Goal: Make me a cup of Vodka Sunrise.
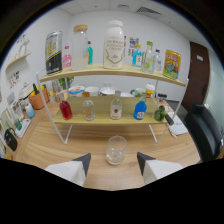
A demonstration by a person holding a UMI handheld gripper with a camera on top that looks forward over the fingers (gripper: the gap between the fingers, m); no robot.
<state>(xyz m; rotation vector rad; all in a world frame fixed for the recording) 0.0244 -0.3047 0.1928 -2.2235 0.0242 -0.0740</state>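
While the gripper (113,161) gapes wide and empty, a glass (116,149) stands just ahead, untouched.

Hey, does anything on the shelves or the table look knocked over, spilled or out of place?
Nothing stands out. The bottles on the lower shelf stand upright in a row, those on the top shelf look upright too, and the empty glass sits upright on the wooden table, just ahead of the open gripper. No spill is visible.
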